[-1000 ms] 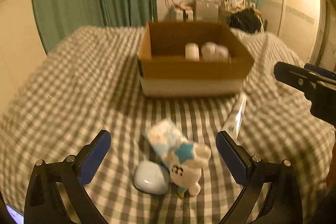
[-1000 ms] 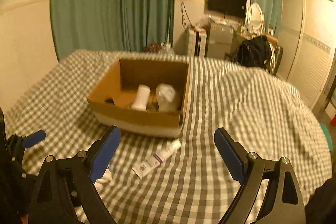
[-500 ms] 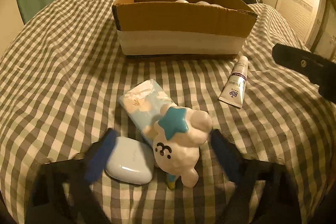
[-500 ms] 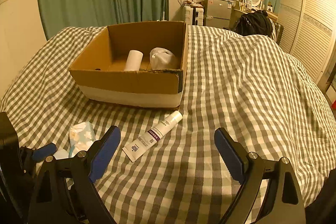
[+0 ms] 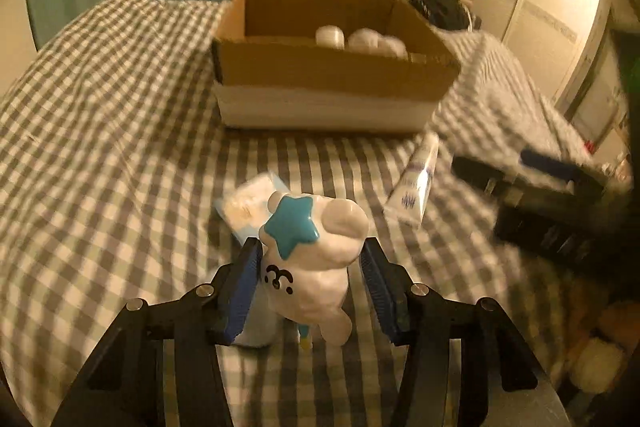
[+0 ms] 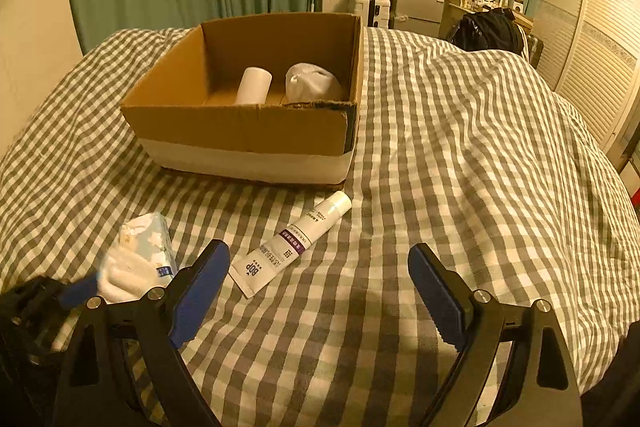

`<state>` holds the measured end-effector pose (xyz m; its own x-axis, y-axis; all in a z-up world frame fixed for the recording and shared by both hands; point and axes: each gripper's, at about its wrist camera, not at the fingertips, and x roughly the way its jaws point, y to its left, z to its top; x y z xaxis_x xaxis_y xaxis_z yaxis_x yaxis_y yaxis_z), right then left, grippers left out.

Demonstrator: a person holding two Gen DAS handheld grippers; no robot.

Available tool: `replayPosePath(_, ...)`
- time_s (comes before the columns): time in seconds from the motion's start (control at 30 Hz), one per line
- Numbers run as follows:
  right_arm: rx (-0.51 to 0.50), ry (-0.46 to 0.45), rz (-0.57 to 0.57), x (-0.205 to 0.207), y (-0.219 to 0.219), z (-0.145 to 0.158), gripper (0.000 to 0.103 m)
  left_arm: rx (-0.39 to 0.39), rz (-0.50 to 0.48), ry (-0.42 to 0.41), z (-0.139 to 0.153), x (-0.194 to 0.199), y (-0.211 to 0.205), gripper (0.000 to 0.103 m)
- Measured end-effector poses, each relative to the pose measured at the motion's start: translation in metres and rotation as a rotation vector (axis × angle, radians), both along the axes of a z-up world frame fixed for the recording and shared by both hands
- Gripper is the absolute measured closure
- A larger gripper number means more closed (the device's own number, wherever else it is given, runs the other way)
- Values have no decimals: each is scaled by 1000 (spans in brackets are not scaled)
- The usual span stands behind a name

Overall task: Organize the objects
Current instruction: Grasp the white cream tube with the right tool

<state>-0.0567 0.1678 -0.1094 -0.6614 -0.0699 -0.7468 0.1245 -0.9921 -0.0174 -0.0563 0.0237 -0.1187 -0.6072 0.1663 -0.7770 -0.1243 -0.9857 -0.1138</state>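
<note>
My left gripper point(image 5: 310, 277) is shut on a white toy figure with a blue star point(image 5: 312, 263), held just above the checked bedspread. A tissue pack point(image 5: 248, 205) lies right behind it, and a pale blue case point(image 5: 258, 327) is partly hidden under the left finger. A white tube point(image 6: 290, 245) lies ahead of my right gripper point(image 6: 320, 291), which is open and empty. The cardboard box point(image 6: 248, 135) stands beyond, with a white bottle point(image 6: 253, 85) and a wrapped white item point(image 6: 312, 83) inside. The left gripper with the toy shows blurred in the right wrist view point(image 6: 60, 297).
The checked bedspread point(image 6: 480, 167) slopes down to the right. Green curtains, a TV, a small fridge and a black bag stand behind the bed. A louvred wardrobe is on the right. My right gripper shows blurred in the left wrist view point(image 5: 536, 179).
My left gripper has closed on the toy figure and lifted it slightly. The right gripper has moved closer to the tube and stayed open.
</note>
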Motion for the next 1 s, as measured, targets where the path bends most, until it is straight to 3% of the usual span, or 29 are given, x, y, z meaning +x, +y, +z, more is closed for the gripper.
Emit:
replayPosePath(0.07, 6, -9, 4, -2, -2, -2, 12, 16, 16, 29, 11, -4, -10, 50)
replayPosePath(0.4, 91, -84, 14, -36, -31, -21, 16, -53, 106, 104, 29, -33, -41, 50)
replayPosePath(0.53, 88, -162, -22, -65, -34, -40, 30, -40, 124, 87, 20, -34, -48, 50)
replayPosePath(0.67, 67, -246, -36, -82, -33, -61, 55, -20, 140, 75, 16, -34, -53, 50)
replayPosePath(0.77, 45, -244, -23, -81, -32, -60, 63, -22, 148, 60, 12, -33, -54, 50)
replayPosePath(1.0, 29, -225, 9, -63, -31, -52, 68, 28, 121, 13, 3, -33, -58, 50)
